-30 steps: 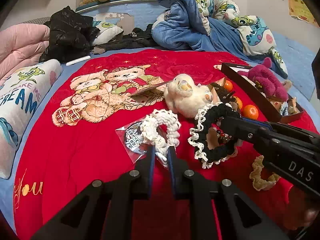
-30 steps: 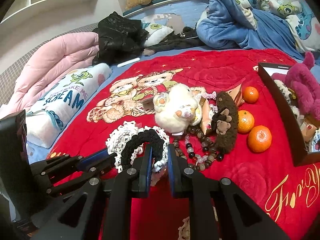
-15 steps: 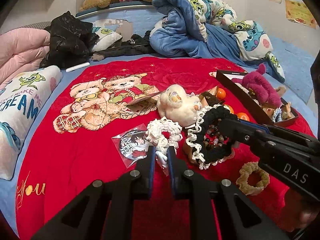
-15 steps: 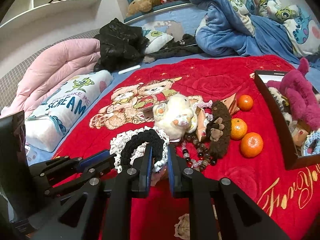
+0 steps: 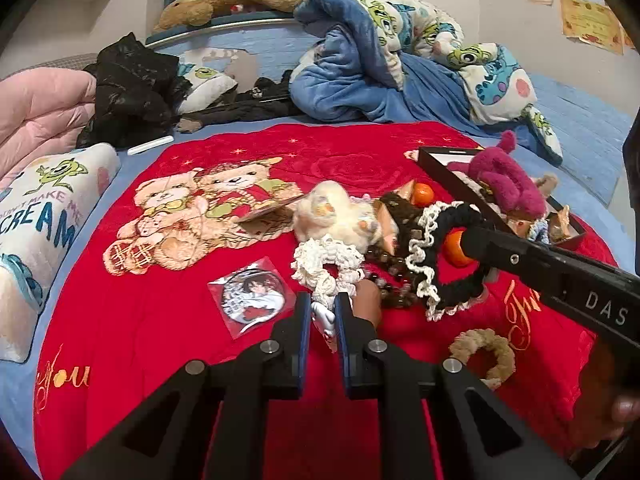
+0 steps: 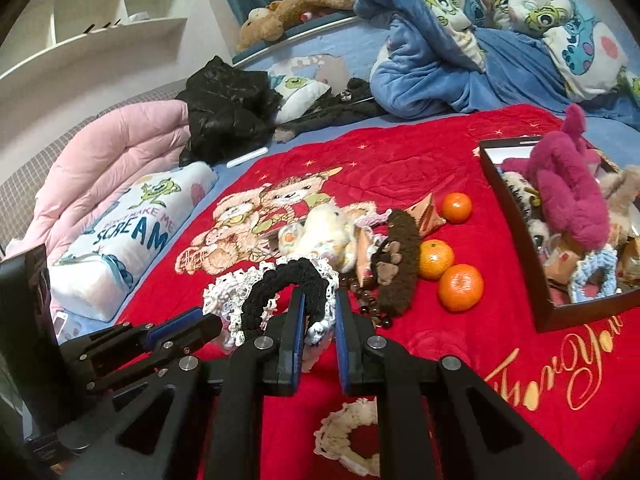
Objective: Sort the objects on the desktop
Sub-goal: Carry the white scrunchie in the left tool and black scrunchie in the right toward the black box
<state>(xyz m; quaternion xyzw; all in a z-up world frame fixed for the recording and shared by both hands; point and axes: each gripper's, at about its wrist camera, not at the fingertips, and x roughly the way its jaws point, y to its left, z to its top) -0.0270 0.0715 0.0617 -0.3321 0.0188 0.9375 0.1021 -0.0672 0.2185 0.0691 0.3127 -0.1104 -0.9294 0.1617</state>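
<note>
- Left gripper point(image 5: 323, 303): jaws nearly closed, clamped on white scrunchie point(image 5: 326, 262); silver charm pinched between the pads, loop held up above the blanket point(image 5: 152, 320).
- Right gripper point(image 6: 319, 300): jaws nearly closed, clamped on black scrunchie point(image 6: 288, 280) with white lace trim; loop raised, silver charm hanging between the fingers.
- Both scrunchies side by side, white one left of black one; touching or not: can't tell.
- Box point(image 6: 516, 216) at right on blanket, dark walls, magenta plush point(image 6: 568, 196) and small items inside.
- Three oranges point(image 6: 460, 287) on blanket between box and brown plush point(image 6: 400, 256), just beside each other.
- Cream plush point(image 6: 320, 232) near centre, behind the held scrunchies; bead string point(image 5: 394, 276) under and just right of it.
- Beige scrunchie point(image 5: 484, 354) flat on blanket, near, below right gripper.
- Badge in clear sleeve point(image 5: 251, 296) flat on blanket, left of left gripper.
- Pillow point(image 5: 36, 224) at left edge, off the blanket.
- Part of a hand point(image 5: 624, 404) at lower right, on right gripper's handle.
</note>
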